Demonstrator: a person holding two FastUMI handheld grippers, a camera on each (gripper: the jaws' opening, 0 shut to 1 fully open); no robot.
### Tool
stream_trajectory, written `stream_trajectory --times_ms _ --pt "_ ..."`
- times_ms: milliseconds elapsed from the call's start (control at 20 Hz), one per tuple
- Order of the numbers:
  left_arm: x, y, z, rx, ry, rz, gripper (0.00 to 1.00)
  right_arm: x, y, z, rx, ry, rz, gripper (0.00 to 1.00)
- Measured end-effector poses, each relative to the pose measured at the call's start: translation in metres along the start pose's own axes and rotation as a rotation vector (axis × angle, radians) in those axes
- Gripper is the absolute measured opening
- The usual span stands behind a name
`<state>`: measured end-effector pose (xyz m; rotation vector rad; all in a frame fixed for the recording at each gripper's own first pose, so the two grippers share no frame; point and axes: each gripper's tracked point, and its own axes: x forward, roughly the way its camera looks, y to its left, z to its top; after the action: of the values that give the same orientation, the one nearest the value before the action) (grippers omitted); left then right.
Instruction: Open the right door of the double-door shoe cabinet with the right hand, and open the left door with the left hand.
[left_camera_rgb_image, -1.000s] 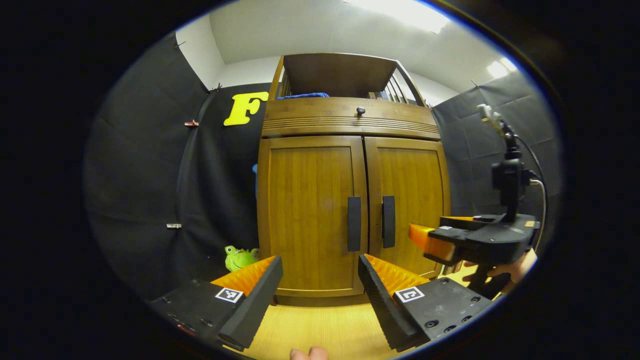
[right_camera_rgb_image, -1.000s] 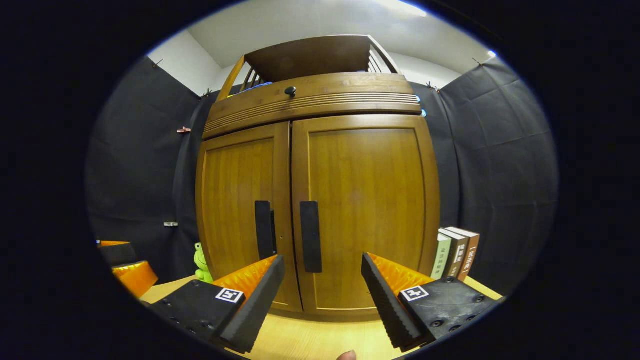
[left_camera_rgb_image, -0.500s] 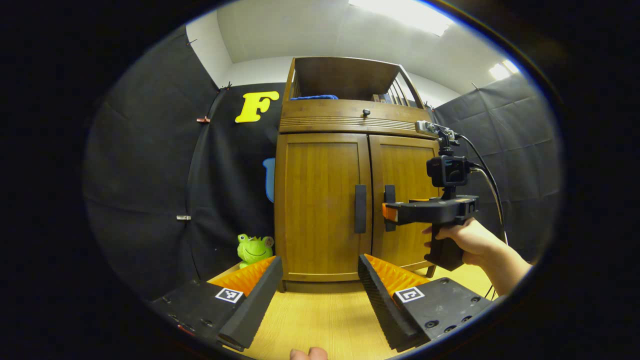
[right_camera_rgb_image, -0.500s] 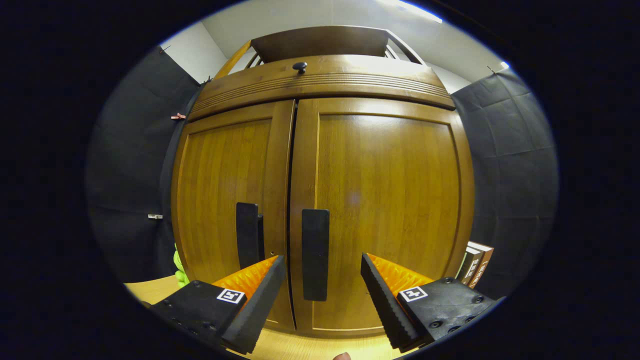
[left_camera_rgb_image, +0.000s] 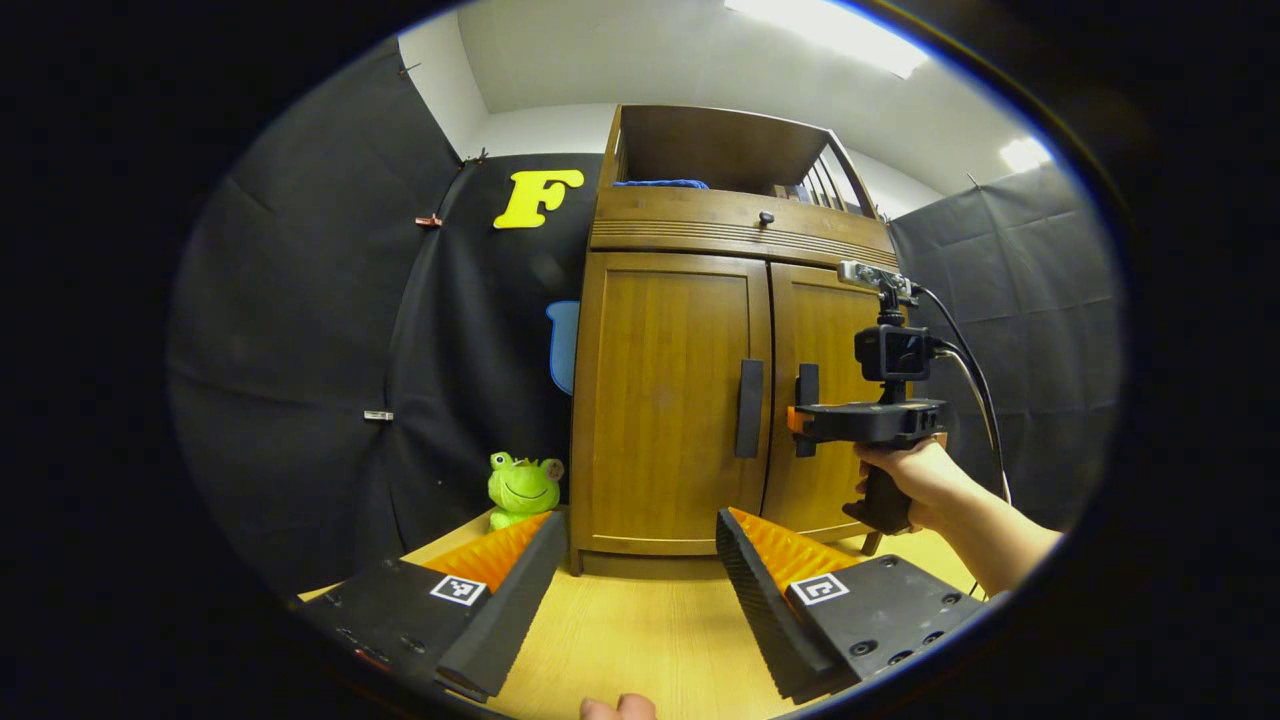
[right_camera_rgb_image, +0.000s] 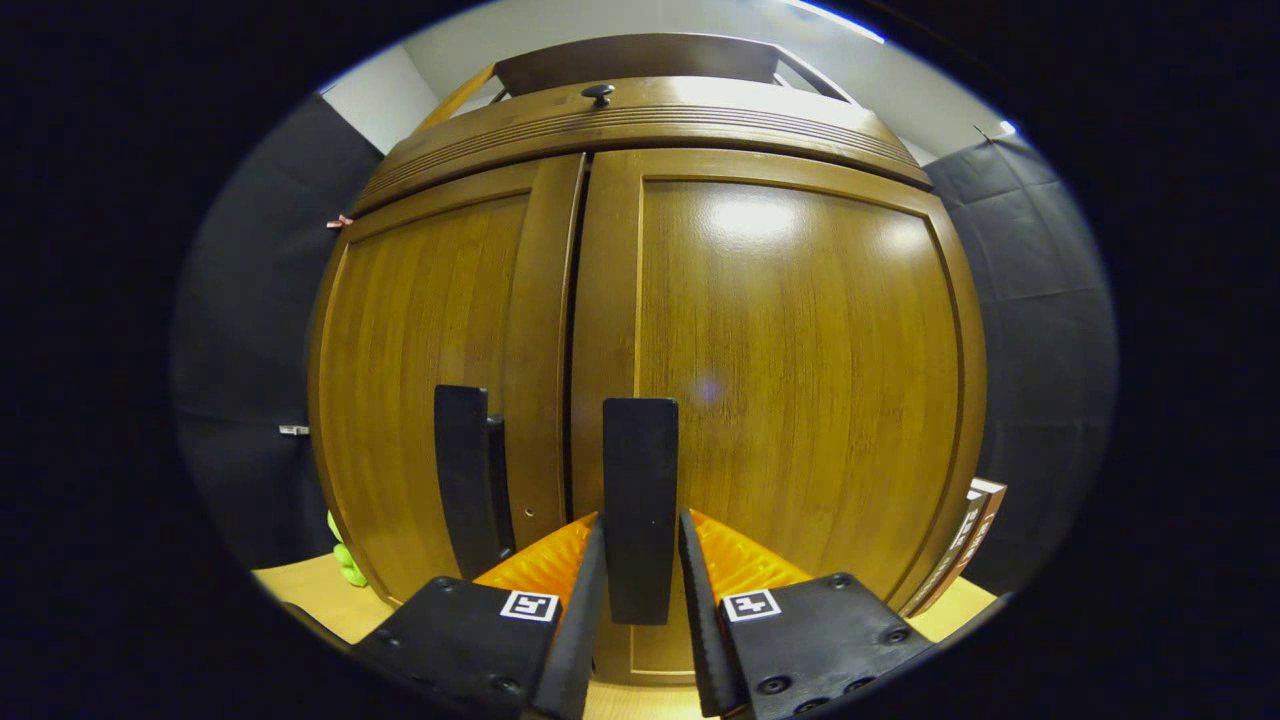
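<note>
While the left gripper (left_camera_rgb_image: 640, 590) hangs wide, well back, the right gripper (right_camera_rgb_image: 640, 590) pinches the right door's upright handle (right_camera_rgb_image: 640, 500) dead ahead.

cabinet (left_camera_rgb_image: 665, 400) brown wood | handles (right_camera_rgb_image: 640, 500) blk | frog toy (left_camera_rgb_image: 522, 485) green

Right gripper (right_camera_rgb_image: 640, 590): fingers closed in on the right door handle (right_camera_rgb_image: 640, 505), one each side, pressing it. Seen from the left gripper view, a hand (left_camera_rgb_image: 905, 478) grips its stem, forearm extended, gripper level. Left gripper (left_camera_rgb_image: 640, 590): fingers spread wide, nothing between them, held back and low.
</note>
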<state>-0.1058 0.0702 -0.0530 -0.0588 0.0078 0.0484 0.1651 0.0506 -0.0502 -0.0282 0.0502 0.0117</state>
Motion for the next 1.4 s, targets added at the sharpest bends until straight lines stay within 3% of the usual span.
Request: stream_trajectory --times_ms 50,100,150,200,250,300,350,500,550,600,800,850,1000,1100,1400 --pt "0.0 0.0 -0.001 0.001 0.0 0.0 0.94 -0.004 0.002 0.003 0.006 0.004 0.014 0.44" --pt "0.0 0.0 -0.001 0.001 0.0 0.0 0.95 0.003 0.001 0.0 0.0 0.002 0.009 0.35" --pt "0.0 0.001 -0.001 -0.001 -0.001 0.0 0.94 0.001 0.001 0.001 -0.006 0.005 0.009 0.35" --pt "0.0 0.0 0.0 -0.003 -0.003 -0.002 0.94 -0.001 0.001 0.002 -0.017 0.008 0.01 0.25" --pt "0.0 0.0 0.0 -0.003 -0.005 -0.005 0.95 -0.004 0.0 0.002 -0.023 0.01 0.016 0.3" --pt "-0.001 0.0 0.001 -0.003 -0.006 -0.005 0.94 -0.006 0.001 0.002 -0.015 0.017 0.022 0.19" --pt "-0.002 0.0 0.001 -0.005 -0.008 -0.006 0.94 -0.01 0.002 0.001 -0.004 0.024 0.03 0.24" --pt "-0.002 -0.001 0.003 -0.007 -0.014 -0.007 0.94 -0.027 0.001 0.003 0.0 0.045 0.064 0.24" --pt "-0.002 -0.001 0.002 -0.003 -0.013 -0.006 0.95 -0.034 0.001 0.004 0.006 0.05 0.08 0.19" --pt "-0.001 -0.002 0.001 0.002 -0.011 -0.007 0.94 -0.041 -0.001 0.005 0.021 0.053 0.096 0.24" --pt "0.001 -0.005 0.0 0.008 -0.011 0.0 0.94 -0.079 -0.008 0.012 0.036 0.04 0.146 0.24" --pt "0.001 -0.005 -0.001 0.006 -0.011 0.002 0.95 -0.088 -0.012 0.013 0.036 0.032 0.155 0.19" --pt "0.001 -0.014 -0.003 0.004 -0.005 -0.005 0.94 -0.112 -0.024 0.017 0.047 0.015 0.176 0.24" --pt "0.004 -0.022 -0.005 0.012 0.0 -0.012 0.94 -0.126 -0.032 0.02 0.051 0.009 0.184 0.19" --pt "0.015 -0.057 0.0 0.023 0.005 -0.045 0.95 -0.177 -0.072 0.028 0.073 -0.009 0.193 0.24"
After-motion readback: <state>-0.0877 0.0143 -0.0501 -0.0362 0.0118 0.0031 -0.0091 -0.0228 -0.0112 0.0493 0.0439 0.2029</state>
